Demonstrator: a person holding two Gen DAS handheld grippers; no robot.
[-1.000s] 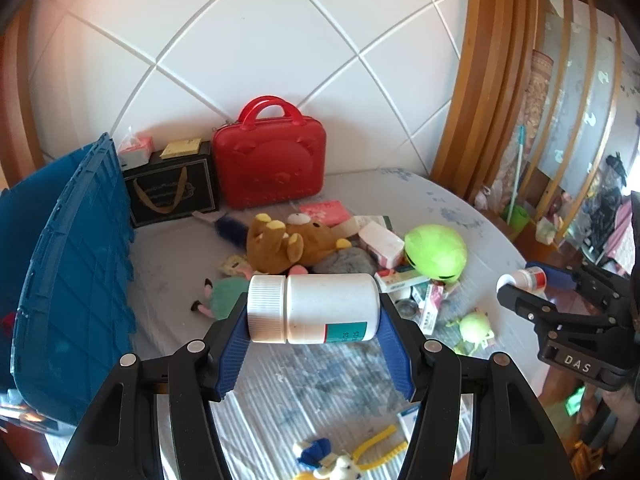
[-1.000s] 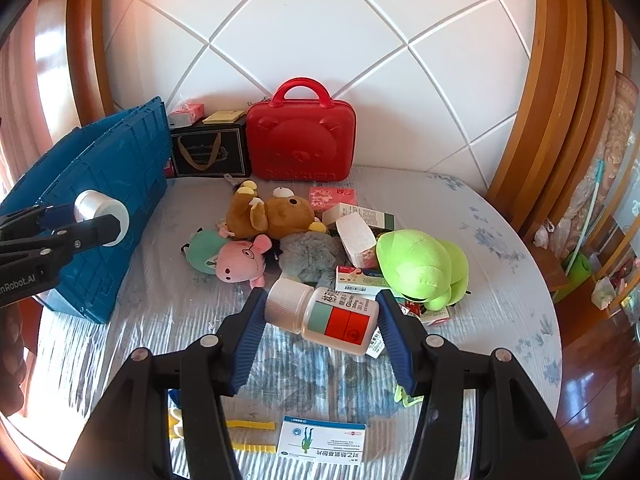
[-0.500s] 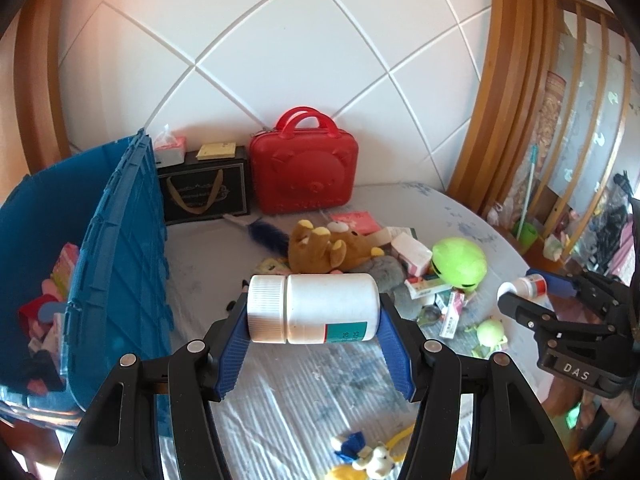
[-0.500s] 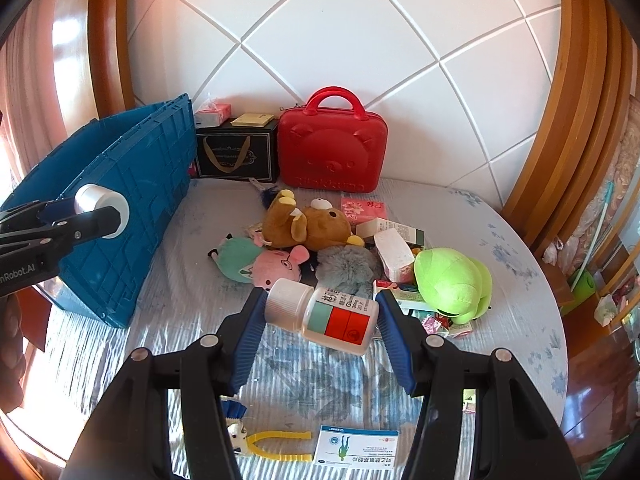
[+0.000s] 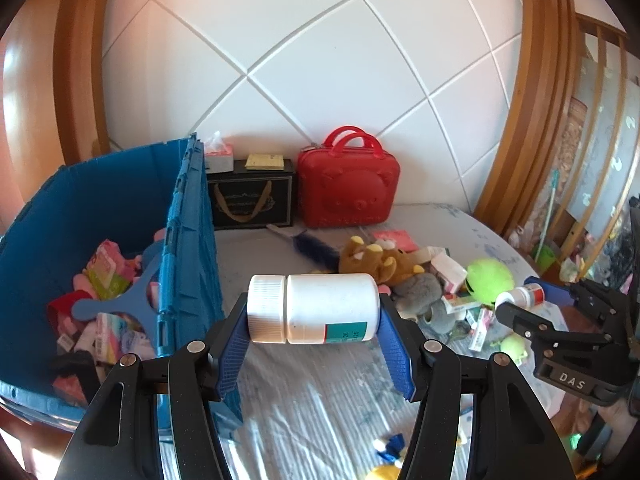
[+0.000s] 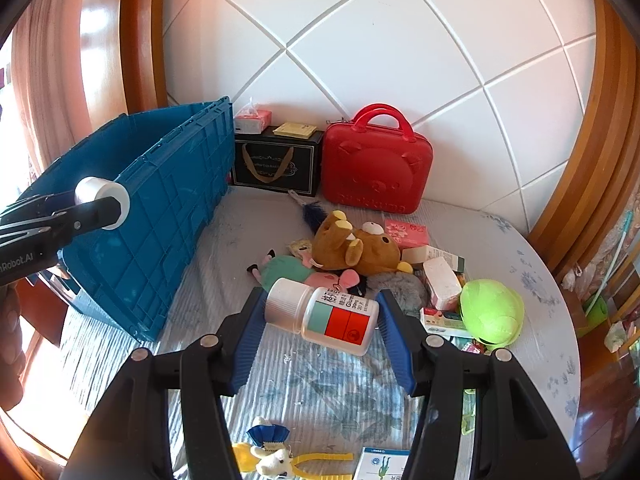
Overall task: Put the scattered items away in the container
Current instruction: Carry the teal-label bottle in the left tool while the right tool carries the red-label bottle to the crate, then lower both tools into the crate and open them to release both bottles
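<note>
Left gripper: its 2 blue pads were clamped on a white pill bottle, lying sideways between them with its cap toward the tool's left.
Right gripper: it pinched a second bottle with a red and teal label, slightly tilted, its cap at the left pad.
Container: a blue crate stood ahead and to the left of the left tool, already holding a heap of small packets and toys.
Done so far: judging by that heap, a good part was in.
Left to do: both bottles were not yet over the crate; ahead of the right tool, on the cloth, lay a brown bear, a pink pig plush, a green plush, medicine boxes and, below its fingers, a yellow toy.
</note>
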